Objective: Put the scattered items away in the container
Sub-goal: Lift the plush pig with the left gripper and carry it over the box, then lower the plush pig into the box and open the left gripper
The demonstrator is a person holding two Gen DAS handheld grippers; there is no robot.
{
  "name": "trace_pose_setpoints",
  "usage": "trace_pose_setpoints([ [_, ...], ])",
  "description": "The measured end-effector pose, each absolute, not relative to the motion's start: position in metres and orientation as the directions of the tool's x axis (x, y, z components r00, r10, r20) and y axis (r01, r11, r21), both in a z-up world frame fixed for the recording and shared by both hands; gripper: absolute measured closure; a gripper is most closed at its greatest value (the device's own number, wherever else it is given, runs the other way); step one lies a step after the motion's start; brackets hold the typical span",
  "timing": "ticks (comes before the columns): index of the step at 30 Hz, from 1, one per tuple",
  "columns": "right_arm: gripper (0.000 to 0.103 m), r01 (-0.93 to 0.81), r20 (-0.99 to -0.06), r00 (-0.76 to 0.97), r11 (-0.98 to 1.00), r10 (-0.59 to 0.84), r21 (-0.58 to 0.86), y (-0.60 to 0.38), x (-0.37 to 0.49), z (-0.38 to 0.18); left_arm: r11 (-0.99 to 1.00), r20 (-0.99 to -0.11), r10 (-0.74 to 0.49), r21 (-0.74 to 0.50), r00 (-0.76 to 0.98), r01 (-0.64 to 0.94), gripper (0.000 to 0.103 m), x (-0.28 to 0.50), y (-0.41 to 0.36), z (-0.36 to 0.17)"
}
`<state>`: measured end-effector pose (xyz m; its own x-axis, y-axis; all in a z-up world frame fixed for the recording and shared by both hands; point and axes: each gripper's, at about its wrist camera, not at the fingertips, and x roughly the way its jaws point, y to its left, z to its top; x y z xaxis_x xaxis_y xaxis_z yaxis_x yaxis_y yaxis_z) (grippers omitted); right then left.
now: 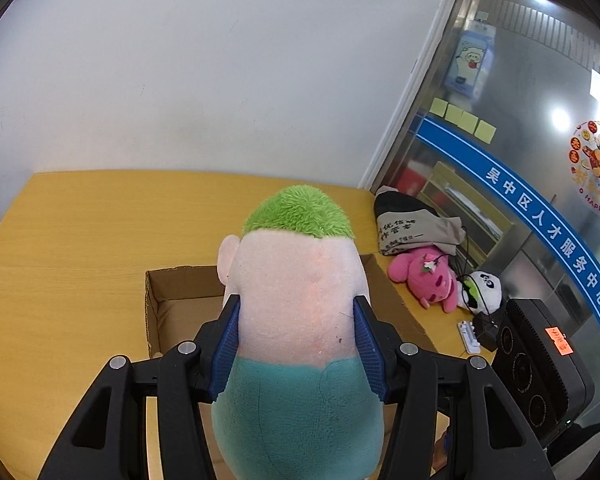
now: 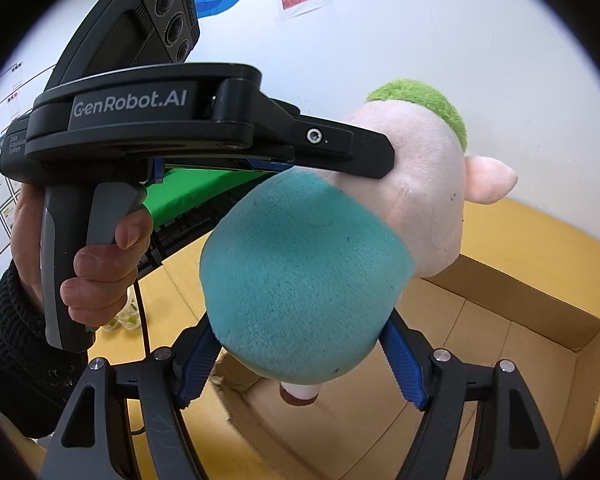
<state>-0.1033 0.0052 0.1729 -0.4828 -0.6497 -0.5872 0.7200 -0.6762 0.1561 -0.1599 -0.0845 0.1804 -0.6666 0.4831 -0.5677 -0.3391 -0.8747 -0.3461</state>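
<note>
A large plush doll with green hair, a pink head and a teal body hangs above the open cardboard box. My left gripper is shut on it, its blue pads pressing both sides of the head just above the teal part. In the right wrist view my right gripper is shut on the doll's teal lower body. A hand holds the left gripper there, clamped higher on the doll. The box lies beneath, and its visible floor is bare.
On the yellow table, right of the box, lie a pink plush, a small panda plush and a grey cloth bag. A white wall stands behind, a glass door at the right. A small white item lies near the right gripper's black body.
</note>
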Motion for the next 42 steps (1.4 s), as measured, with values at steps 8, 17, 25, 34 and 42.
trace_pose_setpoints([
  [8,0.028,0.722,-0.635,-0.423,-0.664,-0.647,0.195,-0.020,-0.158,0.136,-0.890,-0.632,0.454,-0.351,-0.628,-0.290,0.045,-0.212,-0.099,0.137],
  [17,0.028,0.699,-0.702,-0.349,-0.671,-0.621,0.247,-0.051,-0.212,0.077,-0.901,-0.712,0.431,-0.371,-0.554,-0.225,0.045,-0.255,-0.109,0.082],
  [25,0.028,0.681,-0.727,-0.274,-0.661,-0.630,0.316,-0.063,-0.234,0.045,-0.924,-0.758,0.379,-0.340,-0.531,-0.174,0.045,-0.268,-0.107,0.051],
  [34,0.023,0.667,-0.744,-0.282,-0.681,-0.605,0.301,-0.077,-0.235,0.024,-0.941,-0.760,0.334,-0.303,-0.558,-0.151,0.035,-0.266,-0.103,0.043],
  [42,0.019,0.650,-0.746,-0.283,-0.692,-0.603,0.314,-0.085,-0.230,0.018,-0.936,-0.725,0.337,-0.327,-0.600,-0.131,0.023,-0.254,-0.111,0.056],
])
